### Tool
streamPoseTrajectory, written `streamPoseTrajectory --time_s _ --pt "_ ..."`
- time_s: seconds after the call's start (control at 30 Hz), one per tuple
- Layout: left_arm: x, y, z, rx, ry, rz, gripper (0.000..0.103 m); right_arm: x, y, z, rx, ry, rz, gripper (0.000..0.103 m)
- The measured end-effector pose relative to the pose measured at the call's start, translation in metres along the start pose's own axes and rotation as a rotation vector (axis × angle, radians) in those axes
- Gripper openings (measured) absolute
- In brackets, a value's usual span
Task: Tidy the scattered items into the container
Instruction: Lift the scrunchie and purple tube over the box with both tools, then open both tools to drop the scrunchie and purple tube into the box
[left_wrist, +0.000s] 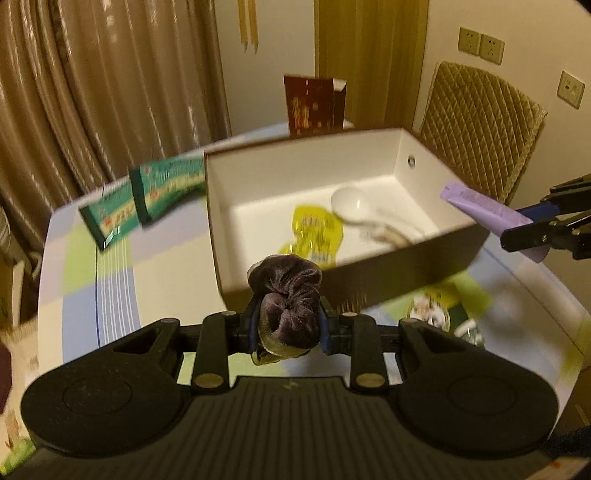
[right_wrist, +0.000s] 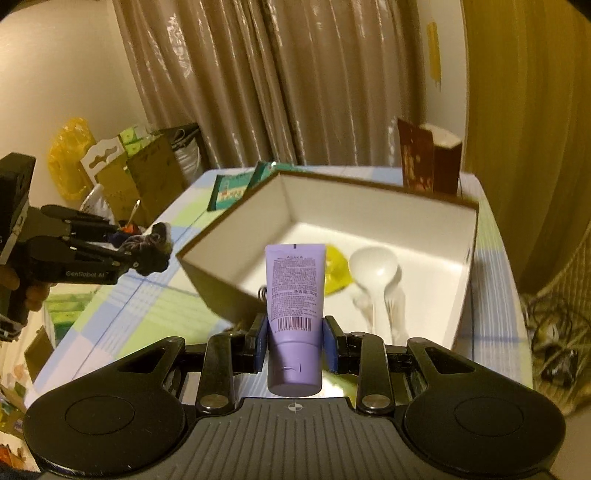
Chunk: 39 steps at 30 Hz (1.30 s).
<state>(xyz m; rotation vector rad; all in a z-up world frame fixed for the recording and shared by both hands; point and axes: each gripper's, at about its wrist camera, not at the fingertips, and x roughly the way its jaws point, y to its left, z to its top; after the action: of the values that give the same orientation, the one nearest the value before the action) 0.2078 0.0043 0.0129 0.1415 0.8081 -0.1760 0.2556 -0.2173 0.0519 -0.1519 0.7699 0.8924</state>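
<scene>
Grippers both tilt down toward the box (left_wrist: 369, 266). Our left gripper (left_wrist: 288, 325) clenches a dark scrunchie (left_wrist: 286, 295) just before the near wall; our right gripper (right_wrist: 295, 343) grasps a purple tube (right_wrist: 295, 295) above the rim.

The small printed text on the lilac plastic tube (right_wrist: 294, 295) is too fine to read. In the open white cardboard box (left_wrist: 258, 184), the handle of the white plastic spoon (left_wrist: 349, 203) is blurred, and the dark velvet scrunchie (left_wrist: 286, 295) hides the lower part of the yellow foil sachet (left_wrist: 314, 229). The green packets (left_wrist: 147, 192) on the worktop (left_wrist: 166, 266) are smeared.
</scene>
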Motion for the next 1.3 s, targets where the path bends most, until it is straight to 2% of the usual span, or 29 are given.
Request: streamPoseTrajectory --time_s 0.27,0.47,0.67,0.97,1.3 --pt "0.027 0.002 0.054 0.035 -0.024 -0.025 0.025 0.033 -0.018 0.039 -0.022 0.001 -0.004 0.028" --pt "0.064 0.002 0.080 0.035 0.014 -0.053 0.025 0.072 -0.030 0.050 -0.026 0.072 -0.005 0.028" --pt "0.107 0.005 0.084 0.026 0.102 -0.046 0.025 0.112 -0.037 0.044 -0.040 0.174 -0.013 0.028" --pt "0.163 0.007 0.075 0.021 0.230 0.003 0.025 0.159 -0.048 0.037 -0.059 0.302 -0.044 0.028" --pt "0.198 0.009 0.076 0.031 0.288 0.035 0.025 0.184 -0.047 0.042 -0.078 0.365 -0.051 0.028"
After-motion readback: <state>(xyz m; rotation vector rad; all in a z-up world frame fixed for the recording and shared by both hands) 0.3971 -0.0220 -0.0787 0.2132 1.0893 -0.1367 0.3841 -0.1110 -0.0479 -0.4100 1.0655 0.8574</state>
